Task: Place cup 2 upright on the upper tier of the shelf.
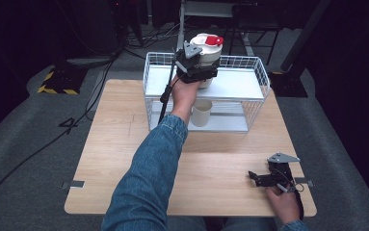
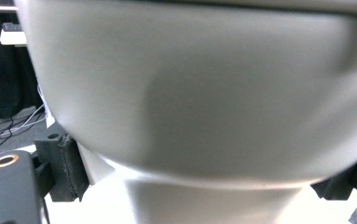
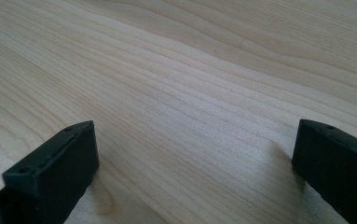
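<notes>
A white round container point(image 1: 210, 52) with a red tab on its lid is at the top shelf of a white wire rack point(image 1: 255, 73). My left gripper point(image 1: 197, 73) is shut on it low down. In the left gripper view the container's pale body point(image 2: 199, 93) bulges above the jaws, which press its narrower base from both sides. I cannot tell if it rests on the shelf or hangs just above it. My right gripper point(image 1: 258, 177) lies on the wooden table point(image 1: 124, 144) at the front right, open, with bare wood between its jaws point(image 3: 192, 163).
A beige cup point(image 1: 202, 112) stands on the rack's lower shelf, right behind the person's left hand. The rack sits at the table's far edge. Cables and black stands lie on the floor beyond the table.
</notes>
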Motion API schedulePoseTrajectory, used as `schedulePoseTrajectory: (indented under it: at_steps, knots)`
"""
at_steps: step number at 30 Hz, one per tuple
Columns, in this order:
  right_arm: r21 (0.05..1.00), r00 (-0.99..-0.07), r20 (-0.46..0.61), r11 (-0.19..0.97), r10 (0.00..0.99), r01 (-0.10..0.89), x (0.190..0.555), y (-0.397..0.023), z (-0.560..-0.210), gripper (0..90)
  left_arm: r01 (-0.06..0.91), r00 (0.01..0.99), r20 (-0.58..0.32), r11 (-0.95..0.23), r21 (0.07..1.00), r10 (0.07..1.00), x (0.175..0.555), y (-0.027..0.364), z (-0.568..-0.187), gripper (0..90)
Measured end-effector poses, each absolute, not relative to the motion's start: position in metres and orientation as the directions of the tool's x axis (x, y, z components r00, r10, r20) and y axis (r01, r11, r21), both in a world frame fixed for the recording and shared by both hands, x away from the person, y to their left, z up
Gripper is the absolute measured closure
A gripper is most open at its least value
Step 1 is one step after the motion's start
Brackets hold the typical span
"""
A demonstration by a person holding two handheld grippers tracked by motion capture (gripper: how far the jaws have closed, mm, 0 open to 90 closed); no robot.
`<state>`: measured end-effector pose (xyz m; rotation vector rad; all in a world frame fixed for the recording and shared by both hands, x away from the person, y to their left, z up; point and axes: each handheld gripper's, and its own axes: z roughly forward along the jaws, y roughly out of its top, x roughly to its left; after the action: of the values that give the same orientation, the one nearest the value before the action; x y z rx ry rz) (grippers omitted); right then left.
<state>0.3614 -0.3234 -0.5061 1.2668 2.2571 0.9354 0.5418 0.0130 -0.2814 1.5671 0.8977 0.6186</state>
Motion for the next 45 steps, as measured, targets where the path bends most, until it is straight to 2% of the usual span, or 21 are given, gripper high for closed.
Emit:
schedulePoseTrajectory:
  at_steps: [9,29,45]
  knots:
    - [0.711,-0.517,-0.011,0.37,0.856,0.598,0.361,-0.323,-0.506,0.5,0.231,0.568,-0.107,-0.033,0.972,0.816,0.543,0.008,-0.285,12.6]
    - [0.713,-0.519,-0.011,0.371,0.855,0.596,0.362,-0.324,-0.506,0.5,0.216,0.571,-0.065,-0.073,0.974,0.819,0.54,0.004,-0.293,12.4]
    - [0.711,-0.52,-0.01,0.372,0.854,0.597,0.362,-0.324,-0.506,0.5,0.227,0.577,-0.077,-0.069,0.971,0.813,0.541,0.006,-0.294,10.8]
